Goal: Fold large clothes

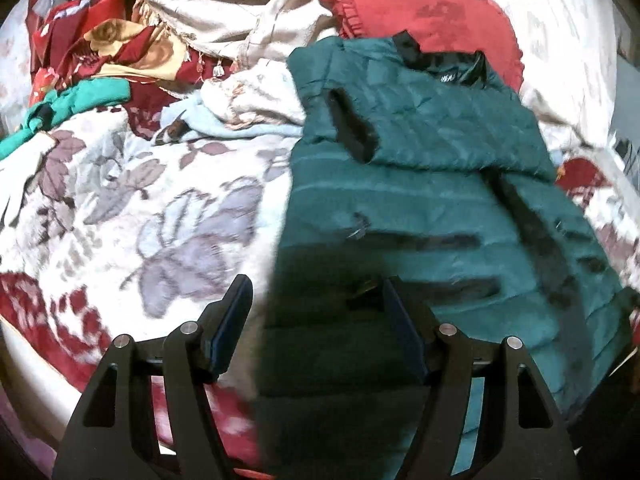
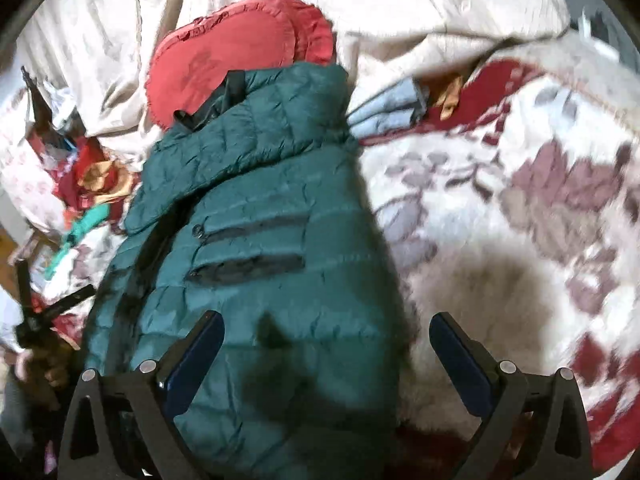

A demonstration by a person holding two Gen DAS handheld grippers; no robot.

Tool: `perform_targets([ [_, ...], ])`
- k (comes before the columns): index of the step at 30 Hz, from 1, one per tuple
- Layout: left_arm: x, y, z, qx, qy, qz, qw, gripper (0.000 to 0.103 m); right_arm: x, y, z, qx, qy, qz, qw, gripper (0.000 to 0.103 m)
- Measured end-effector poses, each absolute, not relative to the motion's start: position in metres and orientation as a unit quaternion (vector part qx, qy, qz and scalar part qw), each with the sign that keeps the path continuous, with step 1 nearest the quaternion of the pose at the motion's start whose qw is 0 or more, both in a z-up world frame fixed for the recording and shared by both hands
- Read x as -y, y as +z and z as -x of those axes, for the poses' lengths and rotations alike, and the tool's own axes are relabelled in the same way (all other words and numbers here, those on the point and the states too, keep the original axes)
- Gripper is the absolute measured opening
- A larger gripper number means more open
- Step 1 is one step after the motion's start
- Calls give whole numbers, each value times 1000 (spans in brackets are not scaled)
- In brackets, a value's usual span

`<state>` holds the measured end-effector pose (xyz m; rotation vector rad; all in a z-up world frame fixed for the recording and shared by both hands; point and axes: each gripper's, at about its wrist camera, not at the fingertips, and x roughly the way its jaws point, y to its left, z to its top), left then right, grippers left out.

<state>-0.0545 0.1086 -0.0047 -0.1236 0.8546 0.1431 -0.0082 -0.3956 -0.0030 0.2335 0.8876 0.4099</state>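
Observation:
A dark green quilted puffer jacket (image 1: 420, 208) lies on a floral blanket (image 1: 120, 208), its sides folded inward and its black-lined collar at the far end. It also shows in the right wrist view (image 2: 260, 240), with two dark pocket slits. My left gripper (image 1: 316, 292) is open above the jacket's near left edge, holding nothing. My right gripper (image 2: 326, 328) is open above the jacket's near right edge, holding nothing. The left gripper (image 2: 36, 320) shows blurred at the left of the right wrist view.
A red ruffled cushion (image 1: 420, 12) lies just beyond the collar; it also shows in the right wrist view (image 2: 240, 52). Beige fabric (image 1: 224, 8), red and gold cloth (image 1: 120, 48) and a teal garment (image 1: 68, 104) are piled at far left. Folded light blue cloth (image 2: 392, 108) lies right of the jacket.

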Motion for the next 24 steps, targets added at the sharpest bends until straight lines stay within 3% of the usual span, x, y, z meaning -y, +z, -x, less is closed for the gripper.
perform_targets([
  [4,-134,-17,60,-425,62,137,893,68,391,-21,8,-449,197,-80,868,103],
  [12,-141,-25,71,-426,47,156,890,69,390,-22,11,-409,289,-165,850,103],
  [16,-152,-30,83,-427,27,189,884,69,378,-28,12,-424,285,-138,849,103],
  [18,-153,-32,86,-427,26,203,881,71,373,-29,14,-416,279,-123,857,103],
  [20,-149,-37,88,-437,18,209,875,80,368,-29,15,-414,273,-105,862,103],
  [24,-141,-39,96,-450,9,211,868,81,365,-31,16,-403,263,-94,872,103],
])
